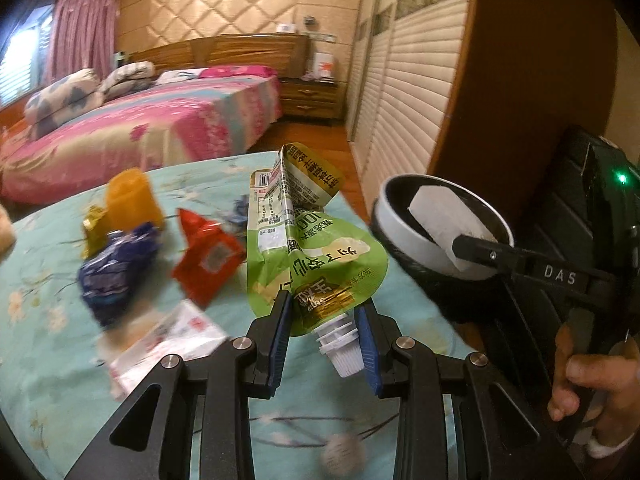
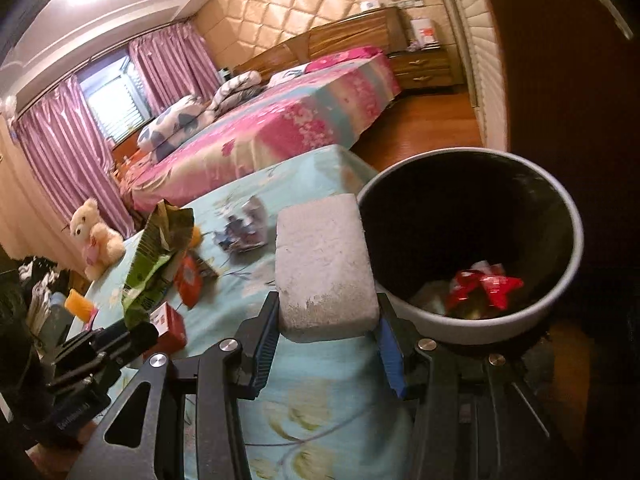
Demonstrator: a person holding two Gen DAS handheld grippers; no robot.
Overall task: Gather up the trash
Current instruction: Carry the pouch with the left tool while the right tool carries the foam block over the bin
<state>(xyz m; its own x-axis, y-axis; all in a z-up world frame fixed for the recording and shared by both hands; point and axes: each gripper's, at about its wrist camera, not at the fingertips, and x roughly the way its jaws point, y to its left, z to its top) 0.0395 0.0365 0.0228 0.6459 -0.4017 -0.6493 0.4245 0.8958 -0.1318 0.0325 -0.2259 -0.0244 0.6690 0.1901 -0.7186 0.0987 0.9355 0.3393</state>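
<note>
My left gripper [image 1: 325, 322] is shut on a crumpled green spout pouch [image 1: 308, 248] and holds it above the teal floral table [image 1: 52, 340]. My right gripper [image 2: 326, 320] is shut on a white foam block [image 2: 324, 268] at the left rim of the round waste bin [image 2: 560, 308]. The bin holds red wrappers [image 2: 486, 286]. In the left wrist view the bin [image 1: 394, 232] stands at the table's right edge with the foam block [image 1: 444, 220] over it. On the table lie a red wrapper [image 1: 206, 260], a blue wrapper [image 1: 114, 272], an orange cup [image 1: 132, 200] and a white packet [image 1: 172, 344].
A pink floral bed [image 1: 140, 132] stands behind the table. Louvred wardrobe doors [image 1: 404, 92] and a dark wooden panel [image 1: 532, 60] are on the right. A teddy bear [image 2: 96, 236] sits at the table's far left. A wooden floor [image 2: 432, 128] lies between bed and bin.
</note>
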